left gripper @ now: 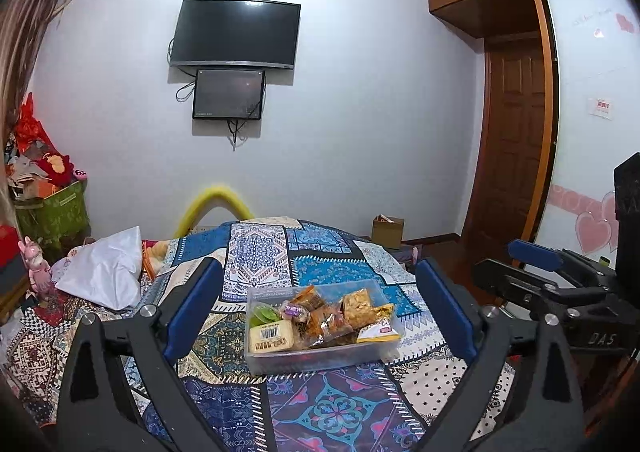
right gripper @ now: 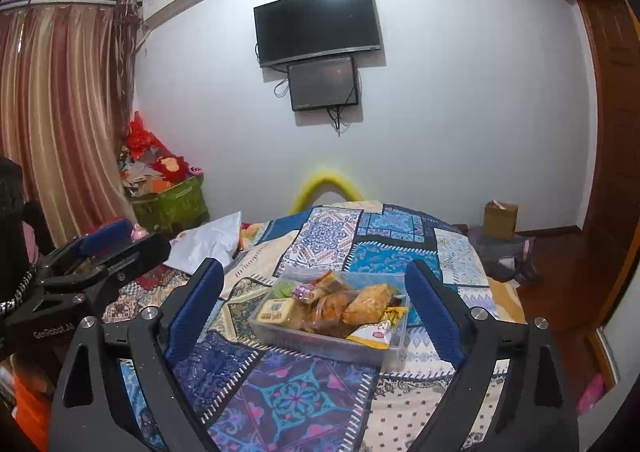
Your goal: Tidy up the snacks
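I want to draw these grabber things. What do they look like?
Both grippers, left gripper and right gripper, have black frames with triangle cut-outs, silver bolts and two long blue pads. White lettering marks each body.

My left gripper [left gripper: 320, 308] and my right gripper [right gripper: 314, 308] hang side by side above the near end of the bed [left gripper: 264, 252], jaws spread wide and holding nothing. Ahead of both, the tray [left gripper: 320, 362] sits on the bedspread with the snacks [left gripper: 320, 318] in it. 2 screens [left gripper: 236, 32] hang on the wall behind.
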Demonstrator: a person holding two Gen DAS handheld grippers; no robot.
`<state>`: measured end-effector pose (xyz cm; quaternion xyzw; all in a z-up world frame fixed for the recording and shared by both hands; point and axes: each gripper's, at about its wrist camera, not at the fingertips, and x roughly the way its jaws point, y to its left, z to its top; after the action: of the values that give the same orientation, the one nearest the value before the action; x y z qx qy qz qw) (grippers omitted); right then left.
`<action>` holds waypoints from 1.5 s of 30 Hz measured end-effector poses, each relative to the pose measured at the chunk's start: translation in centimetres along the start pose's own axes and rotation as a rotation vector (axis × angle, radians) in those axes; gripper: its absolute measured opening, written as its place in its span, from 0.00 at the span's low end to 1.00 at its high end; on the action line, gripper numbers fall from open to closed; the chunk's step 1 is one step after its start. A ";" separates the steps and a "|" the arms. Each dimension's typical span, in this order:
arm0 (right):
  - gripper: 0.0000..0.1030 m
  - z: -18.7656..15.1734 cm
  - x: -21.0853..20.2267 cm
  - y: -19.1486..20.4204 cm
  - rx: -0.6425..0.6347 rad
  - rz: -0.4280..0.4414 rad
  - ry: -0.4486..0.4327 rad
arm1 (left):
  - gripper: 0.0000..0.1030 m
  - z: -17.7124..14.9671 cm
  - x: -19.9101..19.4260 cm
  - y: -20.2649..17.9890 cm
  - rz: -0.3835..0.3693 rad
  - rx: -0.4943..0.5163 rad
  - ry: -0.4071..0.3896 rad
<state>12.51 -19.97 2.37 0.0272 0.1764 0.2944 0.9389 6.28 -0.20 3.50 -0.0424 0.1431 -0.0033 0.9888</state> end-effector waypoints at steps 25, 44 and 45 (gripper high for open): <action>0.97 -0.6 -1.2 -0.2 0.011 -0.005 -0.012 | 0.95 -0.8 0.3 0.0 -0.011 -0.005 0.025; 0.98 -0.6 -1.3 0.1 0.015 -0.007 -0.008 | 0.95 -0.9 0.5 0.1 -0.013 -0.010 0.025; 0.98 -0.6 -1.3 0.1 0.015 -0.008 -0.008 | 0.95 -0.9 0.5 0.0 -0.014 -0.009 0.025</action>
<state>11.25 -20.63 2.24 0.0346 0.1749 0.2890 0.9406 6.51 -0.25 2.48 -0.0477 0.1550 -0.0099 0.9867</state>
